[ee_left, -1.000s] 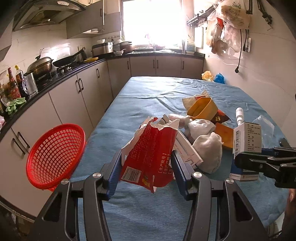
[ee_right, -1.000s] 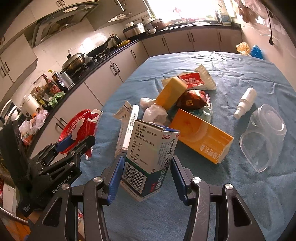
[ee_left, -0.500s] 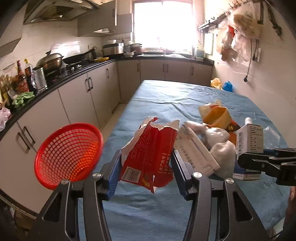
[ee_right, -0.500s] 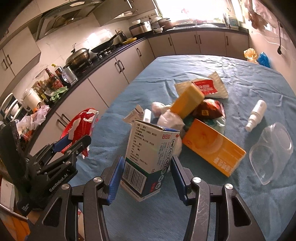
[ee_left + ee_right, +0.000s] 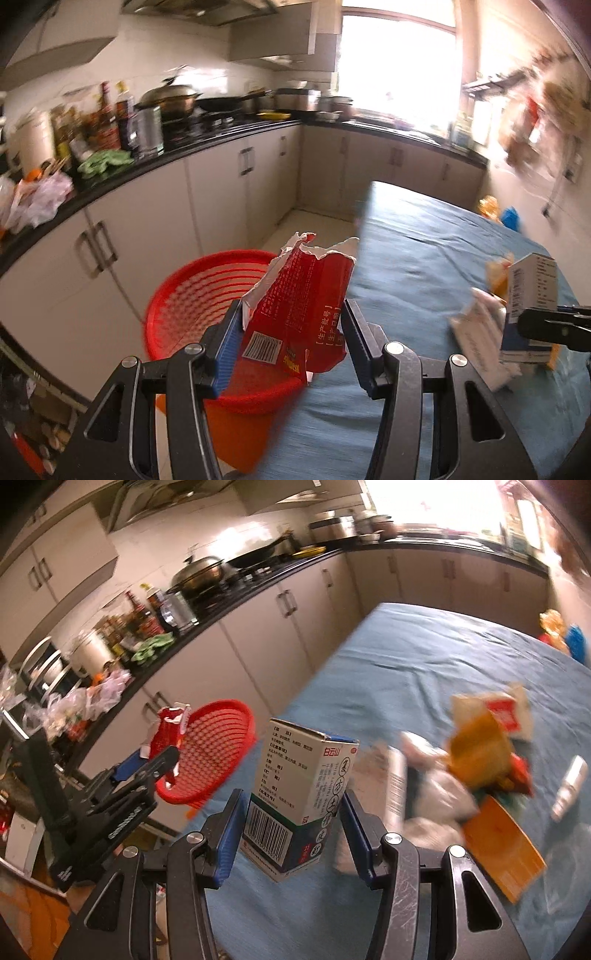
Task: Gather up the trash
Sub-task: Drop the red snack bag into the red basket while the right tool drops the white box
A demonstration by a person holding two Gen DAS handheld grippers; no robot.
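Observation:
My left gripper [image 5: 291, 345] is shut on a torn red paper packet [image 5: 299, 314] and holds it just over the near rim of a red mesh basket [image 5: 192, 299] beside the table. In the right wrist view my right gripper [image 5: 291, 829] is shut on a white and dark green medicine box [image 5: 301, 786], above the blue tablecloth [image 5: 424, 664] near its left edge. The same basket [image 5: 218, 749] lies to its left, with the left gripper [image 5: 147, 764] and the red packet [image 5: 168, 733] in front of it. The medicine box [image 5: 530, 299] shows at the right of the left wrist view.
A pile of trash [image 5: 476, 760] lies on the table at the right: an orange box [image 5: 506, 853], crumpled white paper, a small white bottle [image 5: 570, 788]. Kitchen cabinets [image 5: 155, 236] and a cluttered black counter run along the left.
Both grippers have swung left toward the red basket, each keeping its load. The basket now sits right behind the red packet. The trash pile has slid to the right of both views.

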